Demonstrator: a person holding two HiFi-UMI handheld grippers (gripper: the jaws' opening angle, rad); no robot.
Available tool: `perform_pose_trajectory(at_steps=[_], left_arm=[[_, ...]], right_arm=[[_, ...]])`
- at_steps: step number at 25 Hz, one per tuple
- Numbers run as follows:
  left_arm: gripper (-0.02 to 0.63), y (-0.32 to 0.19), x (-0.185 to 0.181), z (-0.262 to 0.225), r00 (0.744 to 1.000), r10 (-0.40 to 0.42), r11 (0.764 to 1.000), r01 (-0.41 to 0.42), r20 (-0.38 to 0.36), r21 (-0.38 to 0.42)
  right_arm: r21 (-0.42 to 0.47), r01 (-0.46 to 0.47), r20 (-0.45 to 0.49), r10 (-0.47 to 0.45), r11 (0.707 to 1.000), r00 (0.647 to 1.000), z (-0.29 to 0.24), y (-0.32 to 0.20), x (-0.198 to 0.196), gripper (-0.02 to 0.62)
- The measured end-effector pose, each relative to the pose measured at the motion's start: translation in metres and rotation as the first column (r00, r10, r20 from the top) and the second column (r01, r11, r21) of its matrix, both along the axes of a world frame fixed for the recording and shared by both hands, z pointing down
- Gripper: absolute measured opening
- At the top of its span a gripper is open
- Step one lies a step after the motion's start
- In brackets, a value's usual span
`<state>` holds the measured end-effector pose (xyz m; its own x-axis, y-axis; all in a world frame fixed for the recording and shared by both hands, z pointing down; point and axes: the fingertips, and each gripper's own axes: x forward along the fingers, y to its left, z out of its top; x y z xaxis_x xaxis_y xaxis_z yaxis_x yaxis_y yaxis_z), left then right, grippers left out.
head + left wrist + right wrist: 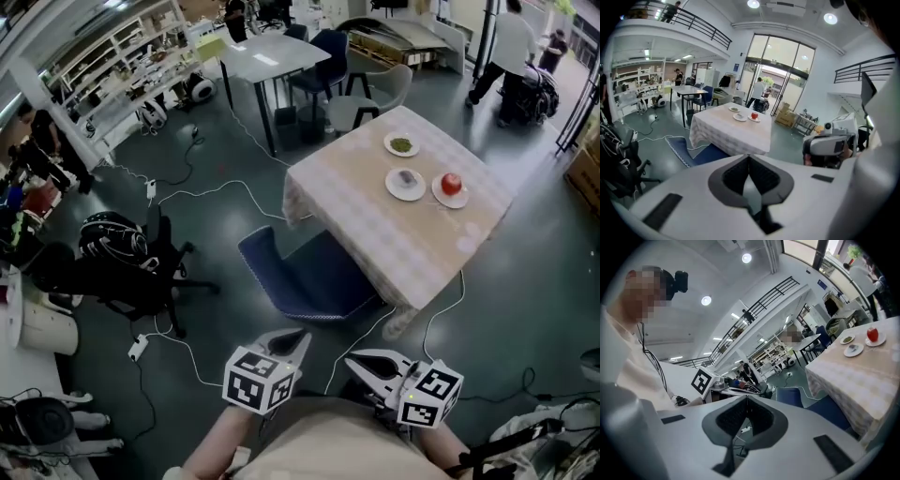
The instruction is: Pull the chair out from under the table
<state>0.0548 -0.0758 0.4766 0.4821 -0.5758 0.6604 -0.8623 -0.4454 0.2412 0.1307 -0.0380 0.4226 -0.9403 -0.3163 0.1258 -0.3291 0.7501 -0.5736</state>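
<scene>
The blue chair (302,273) stands on the floor at the near-left side of the table (375,225), its seat partly under the checked cloth and its back toward me. Both grippers are close to my body, well short of the chair. My left gripper (298,338) is shut and holds nothing; its view shows the chair (691,153) and table (733,131) ahead. My right gripper (352,358) points left toward the left one, shut and holding nothing. In the right gripper view the chair (808,401) is beside the table (862,380).
On the table are three plates; one holds a red apple (451,183). A black office chair (131,267) stands left, with white cables (216,192) and a power strip (138,348) on the floor. A second table with chairs (272,56) is at the back. A person (506,47) stands far right.
</scene>
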Motion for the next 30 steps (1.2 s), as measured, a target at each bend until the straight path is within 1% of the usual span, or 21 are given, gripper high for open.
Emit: perform_pose_trajectory(at_steps=[5,9,11,14,17,19,20,21,23,24,27,30], left_arm=[[0.006,-0.011,-0.011,0.005,0.996,-0.086,0.996,0.086,0.017,-0.007],[0.006,-0.027,-0.032,0.015,0.988,-0.153,0.988,0.153,0.019,-0.022],[0.006,-0.039,-0.047,0.021,0.985,-0.174,0.984,0.175,0.013,-0.024],[0.006,-0.054,-0.079,0.034,0.976,-0.217,0.975,0.216,0.001,-0.044],[0.008,-0.071,-0.109,0.047,0.965,-0.258,0.964,0.254,-0.041,-0.082],[0.011,-0.083,-0.126,0.053,0.963,-0.262,0.961,0.255,-0.062,-0.104],[0.031,-0.089,-0.133,0.057,0.963,-0.258,0.961,0.248,-0.074,-0.119],[0.093,-0.094,-0.138,0.061,0.964,-0.25,0.962,0.237,-0.091,-0.138],[0.26,-0.101,-0.147,0.072,0.963,-0.24,0.959,0.216,-0.124,-0.182],[0.304,-0.103,-0.151,0.079,0.961,-0.24,0.956,0.211,-0.134,-0.202],[0.341,-0.111,-0.163,0.106,0.959,-0.247,0.94,0.202,-0.137,-0.276],[0.364,-0.118,-0.166,0.136,0.954,-0.267,0.906,0.2,-0.137,-0.374]], right_arm=[[-0.014,0.056,-0.01,-0.057,0.998,0.998,0.006,-0.011,0.002,0.009],[-0.015,0.082,-0.031,-0.082,0.997,0.996,0.012,-0.024,-0.009,0.011],[-0.014,0.086,-0.054,-0.087,0.996,0.995,0.014,-0.033,-0.018,0.009],[-0.004,0.08,-0.109,-0.08,0.997,0.991,0.015,-0.045,-0.037,0.009],[-0.008,0.044,-0.142,-0.044,0.999,0.989,0.014,-0.059,-0.055,0.009],[-0.014,0.03,-0.162,-0.032,0.999,0.986,0.015,-0.068,-0.072,0.011],[-0.014,0.028,-0.173,-0.03,1.0,0.984,0.015,-0.072,-0.081,0.011],[-0.013,0.025,-0.185,-0.027,1.0,0.982,0.015,-0.075,-0.089,0.011],[-0.013,0.016,-0.212,-0.018,1.0,0.977,0.018,-0.08,-0.103,0.009],[-0.014,0.009,-0.228,-0.012,1.0,0.974,0.02,-0.082,-0.107,0.009],[0.005,0.004,-0.286,-0.002,1.0,0.958,0.025,-0.088,-0.117,0.009],[0.02,0.013,-0.312,-0.006,1.0,0.95,0.025,-0.092,-0.12,0.009]])
